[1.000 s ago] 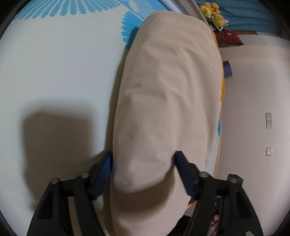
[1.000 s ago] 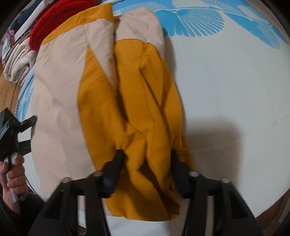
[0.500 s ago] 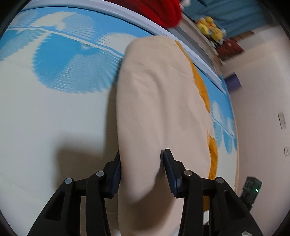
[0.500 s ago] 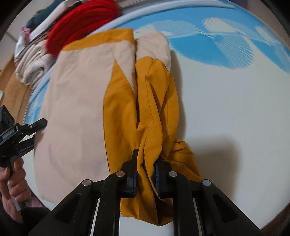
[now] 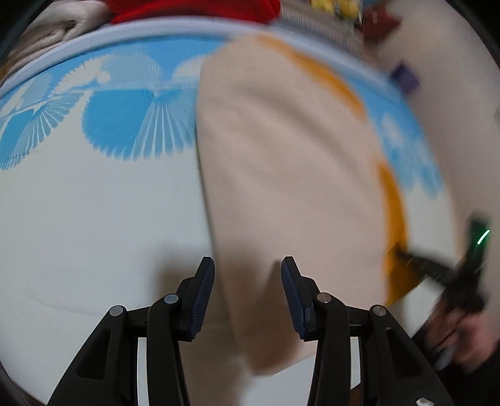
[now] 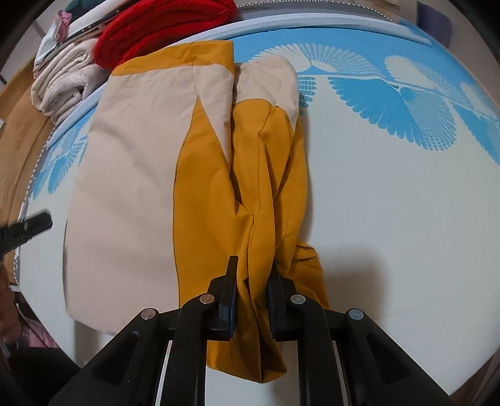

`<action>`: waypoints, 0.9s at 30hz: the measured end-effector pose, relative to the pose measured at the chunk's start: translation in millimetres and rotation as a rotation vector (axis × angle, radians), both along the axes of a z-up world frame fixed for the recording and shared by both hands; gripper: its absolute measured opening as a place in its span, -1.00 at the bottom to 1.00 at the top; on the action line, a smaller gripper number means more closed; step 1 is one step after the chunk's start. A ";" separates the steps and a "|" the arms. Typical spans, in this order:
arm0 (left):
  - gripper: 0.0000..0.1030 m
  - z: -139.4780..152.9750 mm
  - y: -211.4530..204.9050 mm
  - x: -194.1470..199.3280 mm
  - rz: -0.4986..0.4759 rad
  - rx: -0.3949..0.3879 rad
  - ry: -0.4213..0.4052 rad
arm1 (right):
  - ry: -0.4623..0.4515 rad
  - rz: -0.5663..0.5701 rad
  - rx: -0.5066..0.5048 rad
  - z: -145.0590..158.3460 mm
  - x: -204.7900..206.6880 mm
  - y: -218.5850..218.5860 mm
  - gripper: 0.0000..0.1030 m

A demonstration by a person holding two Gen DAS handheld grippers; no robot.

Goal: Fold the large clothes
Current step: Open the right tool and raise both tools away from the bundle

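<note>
two grippers had the beige and mustard garment [image 6: 131, 175] by its near end on the white and blue mattress [image 6: 406, 203]. the right gripper [image 6: 251, 290] pinched a bunched mustard fold; the left gripper [image 5: 248, 290], half open, seemed to clasp the beige edge, though blur hid contact. it looked folded lengthwise, a crosswise fold remaining. beyond the garment lay red clothing [image 6: 162, 28]. no writing showed.
</note>
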State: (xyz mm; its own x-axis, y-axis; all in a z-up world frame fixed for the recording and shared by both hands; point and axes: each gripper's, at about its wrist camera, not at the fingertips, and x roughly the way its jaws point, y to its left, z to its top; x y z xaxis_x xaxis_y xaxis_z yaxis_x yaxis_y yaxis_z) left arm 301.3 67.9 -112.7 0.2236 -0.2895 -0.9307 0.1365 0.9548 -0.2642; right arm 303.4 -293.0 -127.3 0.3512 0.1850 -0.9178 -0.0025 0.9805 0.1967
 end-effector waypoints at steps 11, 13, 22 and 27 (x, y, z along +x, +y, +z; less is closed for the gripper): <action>-0.14 -17.3 -17.1 -30.8 -0.081 0.076 0.033 | 0.049 0.010 0.002 -2.5 -10.7 -6.9 -0.39; -0.05 -26.4 -19.6 -34.3 -0.069 0.116 0.042 | 0.104 0.038 -0.078 -14.8 -13.9 -3.6 -0.39; 0.47 27.3 -7.9 -65.7 0.100 0.110 -0.125 | -0.076 -0.071 -0.277 31.8 -45.5 -23.6 -0.39; 0.83 78.0 -8.3 -106.1 0.163 0.148 -0.307 | -0.330 -0.117 -0.234 90.7 -94.7 -25.4 -0.14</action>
State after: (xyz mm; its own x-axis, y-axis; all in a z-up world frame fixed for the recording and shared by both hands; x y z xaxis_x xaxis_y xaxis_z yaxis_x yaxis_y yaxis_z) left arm 195.2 59.6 -34.6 0.5307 -0.0951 -0.8422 0.0315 0.9952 -0.0925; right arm 208.7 -318.4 -36.5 0.6398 -0.0731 -0.7651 0.0856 0.9960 -0.0236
